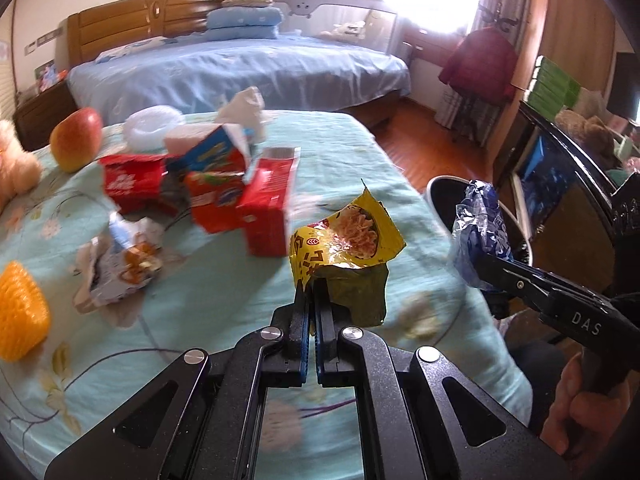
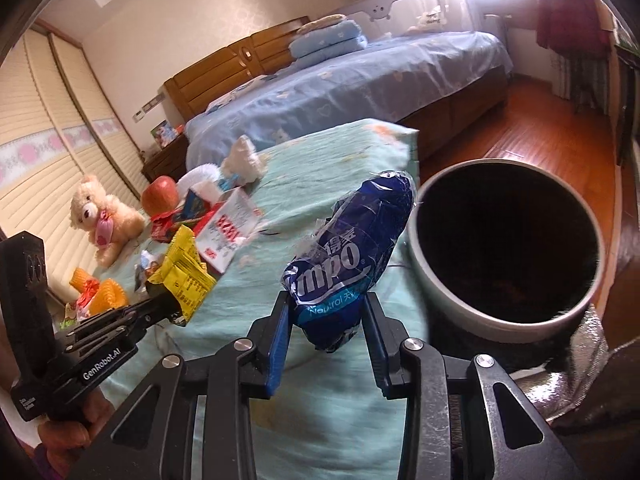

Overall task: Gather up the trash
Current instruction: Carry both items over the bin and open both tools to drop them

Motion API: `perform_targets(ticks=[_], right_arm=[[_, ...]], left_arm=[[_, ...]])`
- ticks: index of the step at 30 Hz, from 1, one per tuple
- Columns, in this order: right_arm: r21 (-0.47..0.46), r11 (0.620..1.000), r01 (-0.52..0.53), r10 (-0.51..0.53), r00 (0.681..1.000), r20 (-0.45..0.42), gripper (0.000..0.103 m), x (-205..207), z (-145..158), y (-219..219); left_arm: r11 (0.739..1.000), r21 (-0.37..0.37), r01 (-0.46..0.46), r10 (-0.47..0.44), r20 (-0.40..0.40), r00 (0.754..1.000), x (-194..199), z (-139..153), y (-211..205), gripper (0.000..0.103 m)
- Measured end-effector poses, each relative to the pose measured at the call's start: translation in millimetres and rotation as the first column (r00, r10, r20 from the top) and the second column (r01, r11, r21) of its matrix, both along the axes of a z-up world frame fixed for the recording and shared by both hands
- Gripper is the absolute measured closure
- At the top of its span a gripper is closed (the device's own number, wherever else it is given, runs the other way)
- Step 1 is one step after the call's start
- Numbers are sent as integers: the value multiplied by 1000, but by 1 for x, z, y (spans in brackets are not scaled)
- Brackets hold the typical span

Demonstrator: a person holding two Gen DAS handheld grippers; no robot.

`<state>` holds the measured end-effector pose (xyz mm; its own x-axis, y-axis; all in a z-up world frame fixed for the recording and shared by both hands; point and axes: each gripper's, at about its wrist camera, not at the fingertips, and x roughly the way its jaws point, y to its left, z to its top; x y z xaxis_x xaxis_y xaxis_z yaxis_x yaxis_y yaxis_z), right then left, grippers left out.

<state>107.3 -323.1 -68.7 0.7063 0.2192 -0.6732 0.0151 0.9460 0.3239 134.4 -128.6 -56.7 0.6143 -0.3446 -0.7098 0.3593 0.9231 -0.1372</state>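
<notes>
Here, left wrist view, item by item: your left gripper [image 1: 312,292] had its jaws pinched tight on the lower edge of a yellow noodle wrapper [image 1: 347,242], which stood up crumpled above the table's pale green floral cloth [image 1: 192,292]. Behind it lay a cluster of red cartons [image 1: 224,192], blurred, with a torn white wrapper [image 1: 120,264] to their left, an apple [image 1: 76,139], an orange foam net [image 1: 20,312] at the left edge and a white tissue [image 1: 244,110] at the far side. At right your right gripper [image 1: 486,264] carried a blue plastic wrapper [image 1: 480,232] in front of the bin's rim [image 1: 436,188]; your hand [image 1: 576,412] showed on its handle. Right wrist view: your right gripper [image 2: 326,320] held the blue plastic wrapper [image 2: 352,248] between narrowed jaws, both pads pressing its lower end. The grey bin [image 2: 500,316], dark inside, stood just right of the wrapper beside the table's edge. At left your left gripper [image 2: 160,304] gripped the yellow noodle wrapper [image 2: 184,276] above the cloth [image 2: 304,184]. Beyond sat a teddy bear [image 2: 102,216], the apple [image 2: 160,196], the cartons [image 2: 228,232] and the orange net [image 2: 106,296].
</notes>
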Motion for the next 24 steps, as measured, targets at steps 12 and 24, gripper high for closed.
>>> perform_targets(ticks=[12,24], right_arm=[[-25,995,100,-100,995,-3,68,-5,4,-54],[-31,988,151,-152,988,-38,68,-1,-1,-105]], left_arm=[[993,20,112,-112,9,994,10,9,-65,101],[977,33,211,-210,-32,977,30,6,-130,101]])
